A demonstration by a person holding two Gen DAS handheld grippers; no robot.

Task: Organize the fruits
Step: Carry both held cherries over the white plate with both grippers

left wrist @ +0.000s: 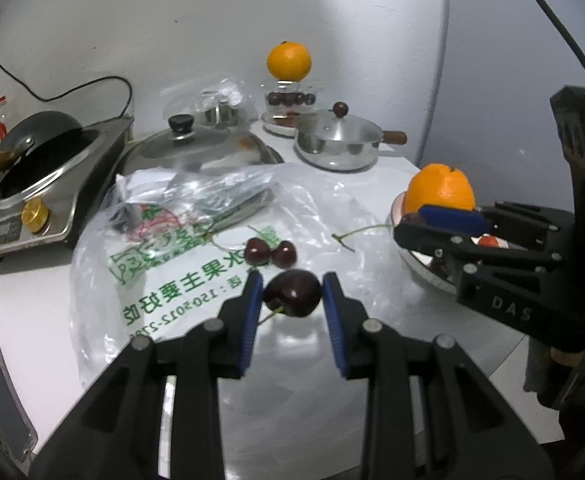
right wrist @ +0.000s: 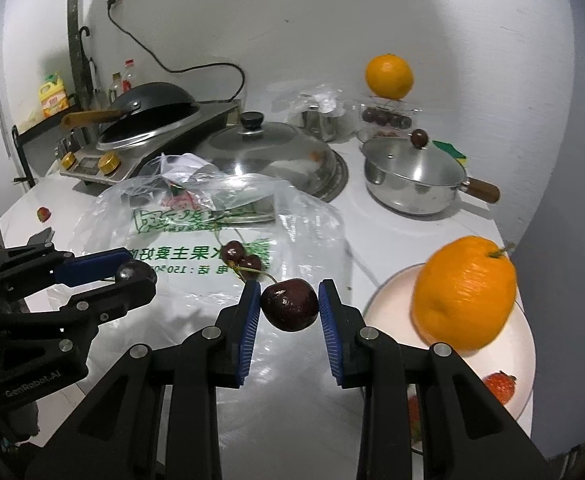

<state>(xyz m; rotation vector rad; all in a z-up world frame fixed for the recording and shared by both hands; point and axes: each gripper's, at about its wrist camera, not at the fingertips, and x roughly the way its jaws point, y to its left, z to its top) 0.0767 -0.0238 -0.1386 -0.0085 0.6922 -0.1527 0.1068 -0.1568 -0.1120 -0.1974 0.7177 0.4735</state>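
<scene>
We hold a dark cherry (left wrist: 291, 294) in the left gripper (left wrist: 292, 292) – another cherry (right wrist: 289, 305) sits clamped in the right gripper (right wrist: 289, 304), beside the plated orange (right wrist: 465, 293).

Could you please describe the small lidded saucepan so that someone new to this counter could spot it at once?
Start at the big domed lid in the middle of the white counter, then look right. The saucepan sits there, shiny steel. Unlike the dome's black knob, its lid has a round brown knob, and a wooden handle sticks out sideways.
</scene>
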